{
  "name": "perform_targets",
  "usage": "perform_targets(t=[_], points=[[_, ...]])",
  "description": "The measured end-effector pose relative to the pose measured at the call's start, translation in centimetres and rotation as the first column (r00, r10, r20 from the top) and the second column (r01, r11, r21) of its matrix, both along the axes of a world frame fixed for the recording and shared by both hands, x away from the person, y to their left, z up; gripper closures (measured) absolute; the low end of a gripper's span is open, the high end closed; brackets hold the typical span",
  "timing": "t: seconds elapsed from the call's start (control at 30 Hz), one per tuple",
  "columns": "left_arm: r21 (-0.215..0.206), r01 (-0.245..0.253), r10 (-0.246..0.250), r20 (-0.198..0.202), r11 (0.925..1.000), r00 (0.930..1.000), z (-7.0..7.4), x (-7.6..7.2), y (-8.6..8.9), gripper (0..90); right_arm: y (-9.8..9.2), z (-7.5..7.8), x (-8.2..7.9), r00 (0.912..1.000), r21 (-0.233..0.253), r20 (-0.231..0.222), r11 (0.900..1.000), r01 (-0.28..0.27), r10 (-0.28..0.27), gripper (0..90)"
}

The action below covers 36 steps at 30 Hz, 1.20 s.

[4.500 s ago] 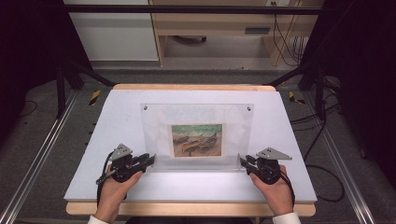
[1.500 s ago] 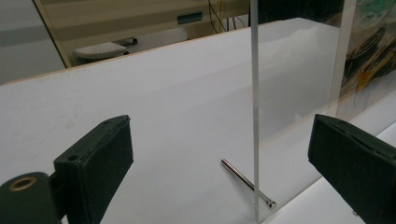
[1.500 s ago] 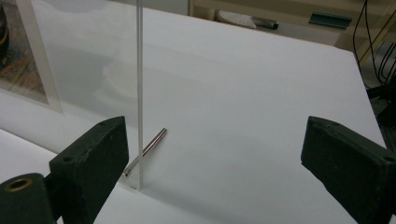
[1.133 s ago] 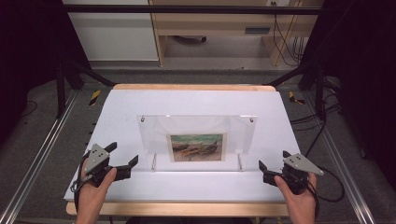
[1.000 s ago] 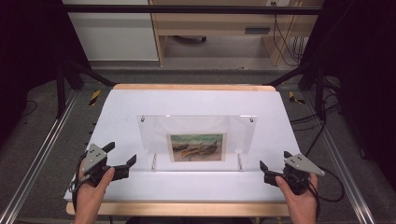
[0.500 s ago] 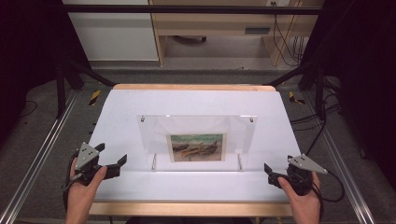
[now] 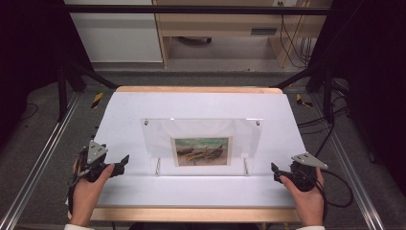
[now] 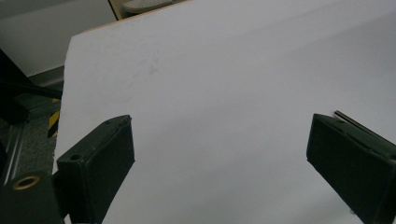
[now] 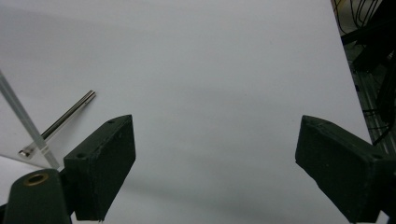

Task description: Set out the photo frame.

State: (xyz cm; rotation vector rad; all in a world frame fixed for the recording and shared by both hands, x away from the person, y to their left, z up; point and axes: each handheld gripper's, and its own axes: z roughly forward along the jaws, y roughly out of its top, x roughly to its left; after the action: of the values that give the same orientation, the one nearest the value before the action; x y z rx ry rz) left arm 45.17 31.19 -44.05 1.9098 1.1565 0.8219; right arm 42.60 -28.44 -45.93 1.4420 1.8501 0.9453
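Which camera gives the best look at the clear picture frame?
The high view: the whole frame stands upright mid-table, its picture facing the camera, between the two open tongs. The right gripper view catches just a corner and a metal leg. The left gripper view has a thin dark sliver that may be its edge.

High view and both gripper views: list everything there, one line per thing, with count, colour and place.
Picture frame: one, clear plastic, standing at the middle of the table.
Picture: one, green and brown boat scene, low in the frame's centre.
Metal legs: two, silver, propping the frame from its lower corners.
Table: one, white top with wooden edge.
Cabinet: one, white, on the floor beyond the table.
Cables: several, black and yellow, far right floor.
Left gripper: one, black, open, near the table's left edge.
Right gripper: one, black, open, at the near right.
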Motion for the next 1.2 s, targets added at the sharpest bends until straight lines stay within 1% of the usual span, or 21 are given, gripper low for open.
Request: perform_targets(t=[0.23,0.3,0.33,0.4,0.53,0.57,0.67,0.73,0.77,0.83,0.87,0.97,1.03,1.1,1.17,1.2], points=[[-0.003,-0.001,0.001,-0.045,1.0000,0.9990,-0.8,1.3,-0.4,7.8,0.7,-0.7,1.6,0.9995,-0.017,-0.029,1.000,-0.009,0.009,12.7],[0.001,-0.004,0.004,-0.057,1.0000,0.9984,-1.2,1.6,-0.4,8.0,0.8,-0.8,1.9,0.9994,-0.017,-0.034,1.000,-0.006,0.005,12.7],[0.003,-0.005,0.005,-0.062,1.0000,0.9981,-1.2,1.6,-0.4,8.0,0.9,-0.8,2.0,0.9994,-0.010,-0.033,1.000,-0.003,0.003,12.7],[-0.002,-0.004,0.004,-0.070,1.0000,0.9976,-1.5,1.8,-0.4,8.0,0.9,-0.8,2.1,0.9994,-0.010,-0.034,1.000,0.002,-0.003,12.6],[-0.013,-0.013,0.012,-0.075,0.9998,0.9971,-1.6,2.2,-0.2,8.0,0.8,-0.9,2.6,0.9991,-0.008,-0.038,1.000,0.017,-0.017,12.4],[-0.011,-0.016,0.015,-0.075,0.9998,0.9971,-1.6,2.3,-0.3,8.0,0.8,-0.9,2.9,0.9991,0.000,-0.037,1.000,0.020,-0.020,12.4],[-0.013,-0.025,0.024,-0.075,0.9996,0.9969,-1.5,2.7,-0.5,8.0,0.8,-0.8,3.5,0.9990,-0.001,-0.032,1.000,0.031,-0.031,12.3],[-0.006,-0.045,0.044,-0.073,0.9990,0.9963,-1.4,2.7,-0.6,7.3,0.9,-0.9,4.0,0.9986,-0.005,-0.037,0.999,0.039,-0.039,12.1],[-0.002,-0.056,0.056,-0.072,0.9984,0.9958,-1.4,2.7,-0.7,7.2,1.0,-1.0,4.2,0.9980,-0.006,-0.045,0.999,0.044,-0.044,12.0],[-0.006,-0.070,0.069,-0.067,0.9975,0.9953,-1.4,2.7,-0.8,7.2,1.3,-1.3,4.7,0.9952,-0.034,-0.075,0.998,0.059,-0.062,12.0],[-0.006,-0.074,0.074,-0.069,0.9972,0.9949,-1.4,2.8,-0.8,7.2,1.3,-1.3,4.9,0.9951,-0.025,-0.079,0.998,0.058,-0.060,12.0],[-0.007,-0.080,0.079,-0.086,0.9967,0.9932,-1.6,3.0,-0.7,7.4,1.2,-1.4,5.3,0.9948,-0.018,-0.078,0.998,0.065,-0.066,12.0],[-0.009,-0.076,0.075,-0.102,0.9971,0.9919,-1.8,3.0,-0.7,7.7,1.3,-1.4,5.3,0.9936,0.004,-0.089,0.998,0.070,-0.070,11.8],[-0.025,-0.070,0.066,-0.115,0.9972,0.9912,-1.9,2.8,-0.7,8.1,1.3,-1.4,5.2,0.9925,0.006,-0.102,0.998,0.068,-0.067,11.6],[-0.055,-0.068,0.060,-0.128,0.9962,0.9899,-1.9,2.5,-0.7,8.2,1.3,-1.4,4.9,0.9918,0.018,-0.109,0.997,0.069,-0.067,11.6],[-0.063,-0.065,0.056,-0.130,0.9959,0.9899,-1.9,2.4,-0.7,8.2,1.3,-1.4,4.6,0.9913,0.023,-0.113,0.997,0.070,-0.067,11.6]])
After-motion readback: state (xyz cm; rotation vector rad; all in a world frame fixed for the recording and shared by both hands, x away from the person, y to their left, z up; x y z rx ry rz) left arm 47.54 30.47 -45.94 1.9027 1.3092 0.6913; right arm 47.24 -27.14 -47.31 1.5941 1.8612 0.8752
